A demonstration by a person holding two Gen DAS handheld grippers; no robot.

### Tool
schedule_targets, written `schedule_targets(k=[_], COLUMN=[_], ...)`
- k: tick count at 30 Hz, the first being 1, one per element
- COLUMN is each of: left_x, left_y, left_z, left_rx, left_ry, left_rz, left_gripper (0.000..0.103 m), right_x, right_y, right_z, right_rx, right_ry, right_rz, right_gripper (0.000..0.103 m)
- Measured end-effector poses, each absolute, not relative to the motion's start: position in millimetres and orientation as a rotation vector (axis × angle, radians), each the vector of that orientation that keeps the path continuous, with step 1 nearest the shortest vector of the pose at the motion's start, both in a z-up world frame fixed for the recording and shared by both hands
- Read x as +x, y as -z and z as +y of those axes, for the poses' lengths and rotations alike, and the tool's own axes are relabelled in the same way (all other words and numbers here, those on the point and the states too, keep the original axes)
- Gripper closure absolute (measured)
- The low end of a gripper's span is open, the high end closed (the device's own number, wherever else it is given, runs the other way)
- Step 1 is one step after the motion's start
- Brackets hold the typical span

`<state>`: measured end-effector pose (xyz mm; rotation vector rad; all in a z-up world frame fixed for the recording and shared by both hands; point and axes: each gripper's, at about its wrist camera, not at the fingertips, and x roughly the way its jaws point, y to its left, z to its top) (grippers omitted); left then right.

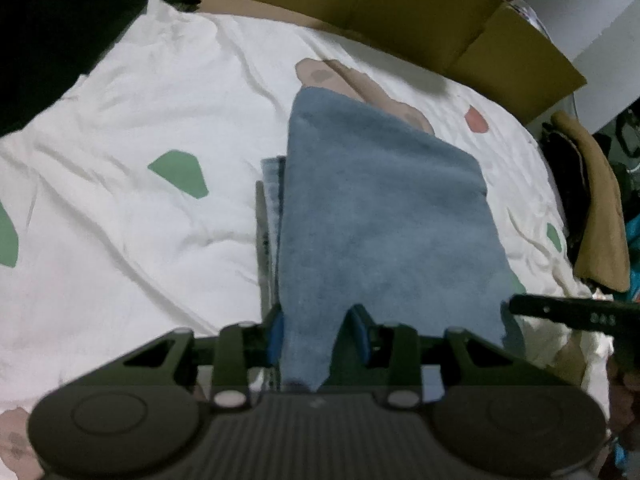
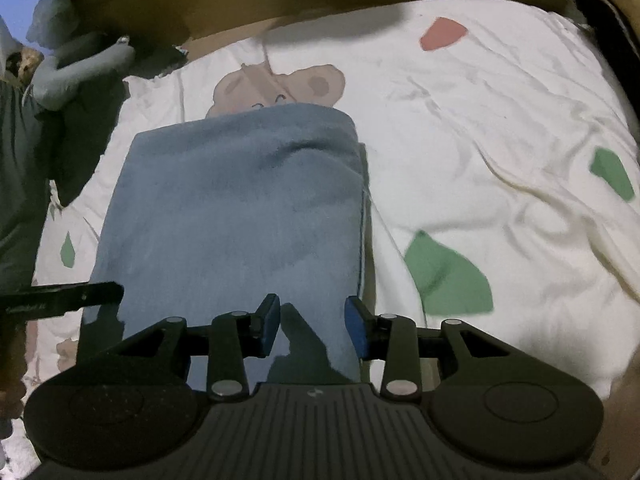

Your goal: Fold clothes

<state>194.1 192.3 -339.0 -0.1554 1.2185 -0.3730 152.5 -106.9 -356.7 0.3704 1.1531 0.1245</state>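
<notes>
Now the blue towel hangs pinched in both grippers' jaws.

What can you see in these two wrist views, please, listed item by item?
blue towel: one, dusty blue, folded, lying on the sheet in front of both grippers.
bed sheet: one, cream with green, red and brown printed shapes, under the towel.
cardboard box: one, brown, flaps open, at the sheet's far edge.
tan garment: one, tan-brown, off the sheet's right edge in the left wrist view.
grey-blue cloth: one bundle, top left of the right wrist view.
left gripper: one, black with blue pads, towel edge bunched between the pads.
right gripper: one, black with blue pads, towel edge between the pads; contact unclear.
</notes>
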Motion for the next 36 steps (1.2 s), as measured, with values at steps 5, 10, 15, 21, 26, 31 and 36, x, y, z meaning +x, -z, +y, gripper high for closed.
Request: schedule_targets(k=[5, 10, 15, 21, 26, 31, 36], left_x=[193.4, 192.4, 190.7, 187.0, 185.2, 185.4, 186.3], left_y=[345.7, 352.5, 360.5, 364.5, 364.6, 366.5, 367.3], left_z=[197.0, 199.0, 206.9, 210.1, 211.7, 215.7, 216.9], left_rx=[-0.200, -0.222, -0.290, -0.330, -0.333, -0.350, -0.356], left_ry=[0.367, 0.364, 0.360, 0.349, 0.356, 0.364, 0.366], left_rz=[1.225, 1.222, 1.218, 1.204, 1.197, 1.197, 1.196], left_gripper=[0.068, 0.068, 0.067, 0.067, 0.067, 0.066, 0.065], right_x=[162.6, 175.8, 193.3, 217.4, 238.5, 252.5, 261.9], right_y=[359.4, 366.4, 373.0, 377.4, 376.5, 374.1, 378.4], right_z=[-109.1, -113.9, -117.4, -126.0, -130.8, -128.3, -134.8], right_rx=[0.369, 0.359, 0.369, 0.378, 0.387, 0.374, 0.441], right_ry=[-0.109, -0.083, -0.097, -0.122, -0.135, -0.140, -0.131], right_rz=[1.143, 1.153, 1.148, 1.108, 1.078, 1.061, 1.055], right_gripper=[0.060, 0.060, 0.060, 0.061, 0.061, 0.062, 0.063])
